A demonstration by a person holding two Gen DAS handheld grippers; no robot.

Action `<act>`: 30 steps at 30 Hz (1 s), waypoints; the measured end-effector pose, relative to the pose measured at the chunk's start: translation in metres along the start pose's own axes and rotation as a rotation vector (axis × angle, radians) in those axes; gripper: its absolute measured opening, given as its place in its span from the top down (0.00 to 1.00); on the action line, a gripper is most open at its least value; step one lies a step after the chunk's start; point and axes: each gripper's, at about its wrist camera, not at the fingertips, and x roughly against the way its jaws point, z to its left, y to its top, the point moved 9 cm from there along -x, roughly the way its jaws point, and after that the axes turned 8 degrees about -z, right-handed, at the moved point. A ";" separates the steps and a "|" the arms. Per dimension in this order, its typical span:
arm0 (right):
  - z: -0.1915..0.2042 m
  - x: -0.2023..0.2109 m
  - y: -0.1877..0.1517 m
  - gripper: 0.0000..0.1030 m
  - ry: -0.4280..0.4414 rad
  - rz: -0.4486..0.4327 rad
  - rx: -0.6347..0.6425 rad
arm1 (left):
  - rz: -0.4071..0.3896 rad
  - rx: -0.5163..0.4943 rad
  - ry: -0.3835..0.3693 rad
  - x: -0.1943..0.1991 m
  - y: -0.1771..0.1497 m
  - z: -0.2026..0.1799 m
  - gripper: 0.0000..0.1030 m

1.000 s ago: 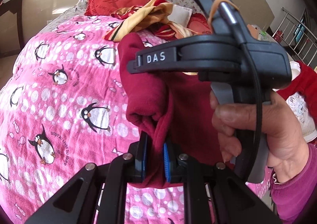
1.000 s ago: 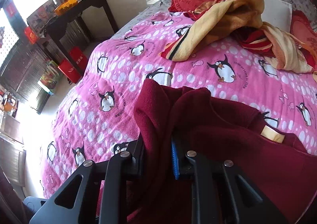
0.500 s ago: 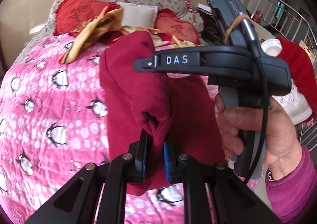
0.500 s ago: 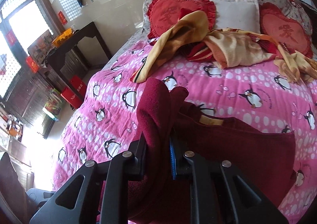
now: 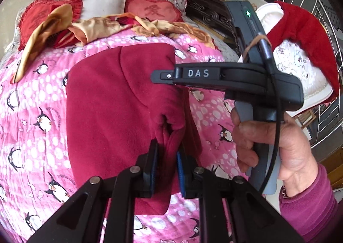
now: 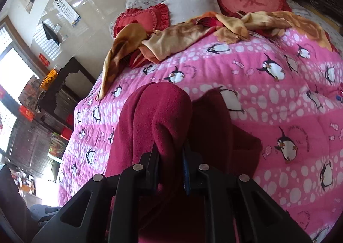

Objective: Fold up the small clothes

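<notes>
At the bottom centre of the left wrist view, the left tongs (image 5: 166, 167) gripped a bunched fold of the dark red fleece garment (image 5: 111, 118), their jaws easing apart. The right tongs (image 6: 171, 165), low in their own view, were clenched on another fold of it. The garment hung over the pink penguin quilt (image 5: 32, 114). At right, a hand (image 5: 276, 146) gripped the right tool. Farther up lay a yellow cloth (image 6: 171, 39) and red heart cushions (image 6: 250, 0).
</notes>
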 end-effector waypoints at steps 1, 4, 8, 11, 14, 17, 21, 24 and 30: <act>-0.008 -0.001 -0.004 0.99 -0.006 0.000 -0.015 | 0.012 0.003 -0.012 -0.001 0.000 0.000 0.76; -0.028 -0.008 -0.011 0.99 -0.043 0.002 -0.058 | 0.018 0.001 -0.013 0.009 -0.004 0.002 0.55; -0.046 -0.011 -0.017 1.00 -0.029 -0.013 -0.124 | -0.011 0.000 0.006 0.028 -0.009 0.016 0.40; -0.044 -0.004 -0.019 0.96 -0.037 -0.011 -0.130 | -0.023 -0.004 0.091 0.034 -0.012 0.041 0.39; -0.035 0.018 -0.017 0.78 -0.052 -0.041 -0.143 | -0.017 0.018 0.171 0.032 -0.017 0.067 0.39; -0.018 0.029 -0.024 0.65 -0.007 -0.031 -0.147 | 0.004 0.043 0.202 0.023 -0.024 0.084 0.39; -0.009 0.015 -0.043 0.64 -0.001 0.044 -0.155 | 0.034 0.049 0.214 0.012 -0.035 0.094 0.39; -0.010 0.003 -0.051 0.77 -0.036 0.062 -0.131 | 0.042 0.046 0.219 0.007 -0.038 0.093 0.39; -0.022 0.035 -0.039 1.00 -0.118 -0.043 -0.040 | 0.042 0.025 0.228 -0.005 -0.038 0.087 0.37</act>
